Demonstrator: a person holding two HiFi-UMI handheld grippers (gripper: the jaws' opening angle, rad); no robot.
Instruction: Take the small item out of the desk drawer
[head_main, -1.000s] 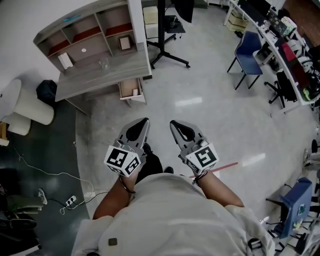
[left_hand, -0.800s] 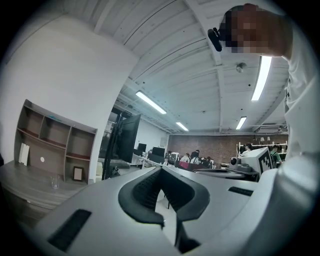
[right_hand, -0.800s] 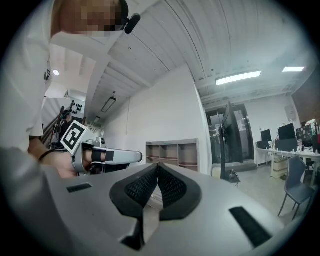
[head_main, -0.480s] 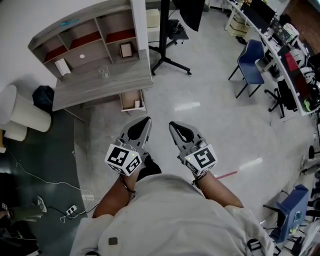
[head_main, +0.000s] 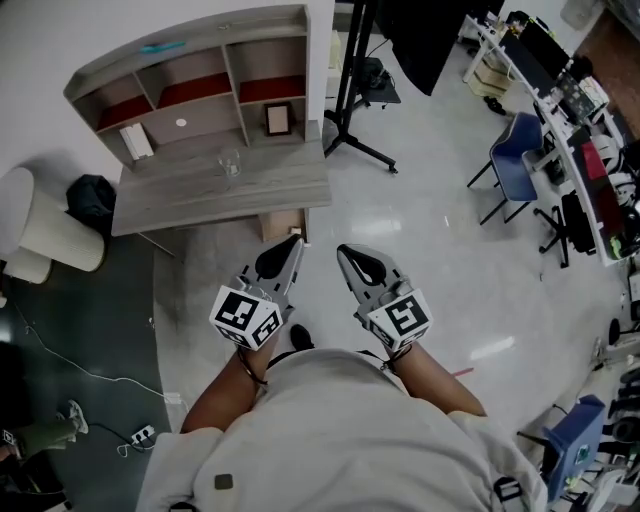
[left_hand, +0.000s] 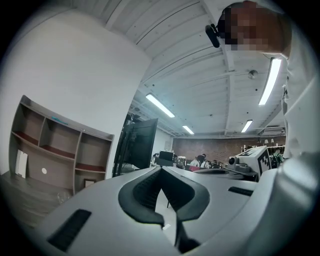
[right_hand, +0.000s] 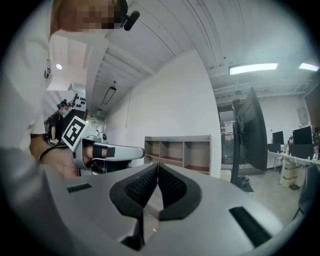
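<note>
Since a second ago the desk (head_main: 200, 195) has drawn nearer and now lies just ahead of both grippers, which are held as before.

Head view: the left gripper (head_main: 291, 241) and right gripper (head_main: 344, 250) are side by side in front of the person's chest, tips pointing at the desk. Both have their jaws closed and nothing between them. The drawer (head_main: 283, 224) stands open under the desk's front edge, at its right end, just beyond the left gripper's tip. Only a strip of its inside shows, and the small item cannot be made out there. A glass (head_main: 229, 163) stands on the desk, and a frame (head_main: 278, 119) sits in the hutch (head_main: 190, 60) behind it.

Left gripper view: the jaws meet at the tip with nothing held. The hutch (left_hand: 50, 155) is to the left, a dark screen (left_hand: 137, 145) is beyond it, and the right gripper's marker cube (left_hand: 263, 159) shows at the right.

Right gripper view: the jaws are pressed together and empty. The left gripper (right_hand: 107, 151) shows at the left, the hutch (right_hand: 177, 150) is straight ahead and the screen (right_hand: 252, 132) stands to the right.
</note>
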